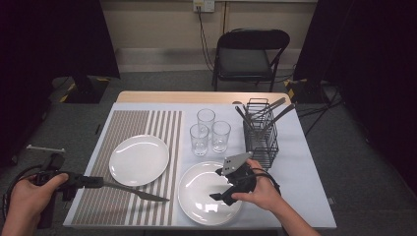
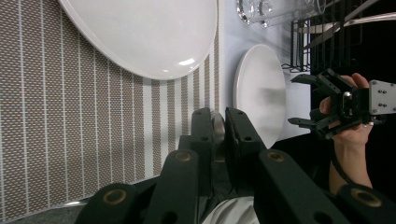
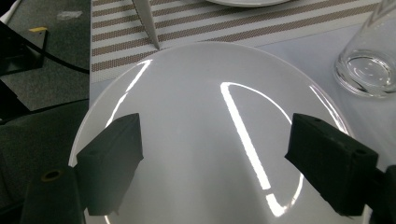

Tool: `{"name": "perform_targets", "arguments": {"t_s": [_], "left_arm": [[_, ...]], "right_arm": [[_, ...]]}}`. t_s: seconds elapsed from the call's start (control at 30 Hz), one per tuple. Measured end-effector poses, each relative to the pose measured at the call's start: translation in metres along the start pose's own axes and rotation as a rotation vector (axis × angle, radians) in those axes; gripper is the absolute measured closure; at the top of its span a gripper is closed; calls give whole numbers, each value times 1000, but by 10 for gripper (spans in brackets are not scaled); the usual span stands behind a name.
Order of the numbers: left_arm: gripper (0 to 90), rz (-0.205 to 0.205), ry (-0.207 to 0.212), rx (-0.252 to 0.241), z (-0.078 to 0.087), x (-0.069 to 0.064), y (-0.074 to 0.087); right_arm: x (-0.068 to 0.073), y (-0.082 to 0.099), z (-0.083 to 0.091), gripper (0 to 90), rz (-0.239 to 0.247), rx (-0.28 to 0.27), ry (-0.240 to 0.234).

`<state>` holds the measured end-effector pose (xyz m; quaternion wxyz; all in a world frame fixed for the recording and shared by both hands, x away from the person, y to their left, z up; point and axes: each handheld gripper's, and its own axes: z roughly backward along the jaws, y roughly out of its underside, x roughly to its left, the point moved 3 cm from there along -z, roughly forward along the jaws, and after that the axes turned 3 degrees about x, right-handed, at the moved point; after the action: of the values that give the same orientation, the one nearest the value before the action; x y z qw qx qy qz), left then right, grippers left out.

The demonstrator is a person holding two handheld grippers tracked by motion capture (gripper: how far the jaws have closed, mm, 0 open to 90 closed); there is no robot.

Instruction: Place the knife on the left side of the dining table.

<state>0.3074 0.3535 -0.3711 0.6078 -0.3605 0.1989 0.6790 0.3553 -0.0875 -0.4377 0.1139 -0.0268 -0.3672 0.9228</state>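
A table knife (image 1: 137, 192) lies level over the striped placemat (image 1: 128, 128), its tip pointing right toward the near white plate (image 1: 196, 201). My left gripper (image 1: 96, 183) is shut on the knife's handle (image 2: 217, 122), which sits squeezed between the black jaws. My right gripper (image 1: 218, 184) hovers over the right half of the near plate (image 3: 210, 140) with its jaws wide apart and nothing between them. The knife's tip (image 3: 148, 23) reaches close to that plate's rim. The right gripper (image 2: 299, 100) and its hand are also seen from the left gripper view.
A second white plate (image 1: 139, 160) rests on the placemat's right part. Three empty glasses (image 1: 199, 139) stand behind the near plate. A black wire cutlery rack (image 1: 260, 135) with utensils is at the right. A folding chair (image 1: 251, 54) stands beyond the table.
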Motion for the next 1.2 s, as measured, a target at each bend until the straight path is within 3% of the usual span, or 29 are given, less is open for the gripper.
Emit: {"name": "perform_targets", "arguments": {"t_s": [0.2,0.37,0.43,0.47,0.57,0.63,0.7,0.87,1.0,1.07,1.17,1.2], "left_arm": [[820,4,-25,2,-1,-1,-2],[813,-30,-49,23,1,1,-2],[811,-12,-59,13,0,-1,-3],[811,-31,-63,16,1,0,-2],[811,-34,-63,20,1,0,-2],[812,-9,-60,1,-1,-2,-3],[812,-29,-64,7,0,-2,-3],[811,-19,-67,7,-1,-2,-4],[809,-33,-70,12,-1,-2,-5],[809,-11,-62,-1,-2,-4,-5],[809,-42,-73,16,0,-3,-5],[809,-31,-73,4,-1,-4,-5]], "right_arm": [[5,-9,-11,183,12,-1,-20],[9,-17,-20,189,24,0,-42],[11,-21,-23,191,34,-3,-49],[13,-24,-25,192,38,-8,-53],[15,-29,-28,194,45,-14,-60],[17,-33,-31,200,50,-20,-69],[20,-36,-35,201,53,-23,-75],[23,-42,-44,211,60,-20,-93],[24,-45,-50,220,68,-14,-100],[25,-46,-53,228,70,-13,-106],[26,-49,-58,234,81,-4,-110],[27,-50,-60,235,79,-4,-114]]}}
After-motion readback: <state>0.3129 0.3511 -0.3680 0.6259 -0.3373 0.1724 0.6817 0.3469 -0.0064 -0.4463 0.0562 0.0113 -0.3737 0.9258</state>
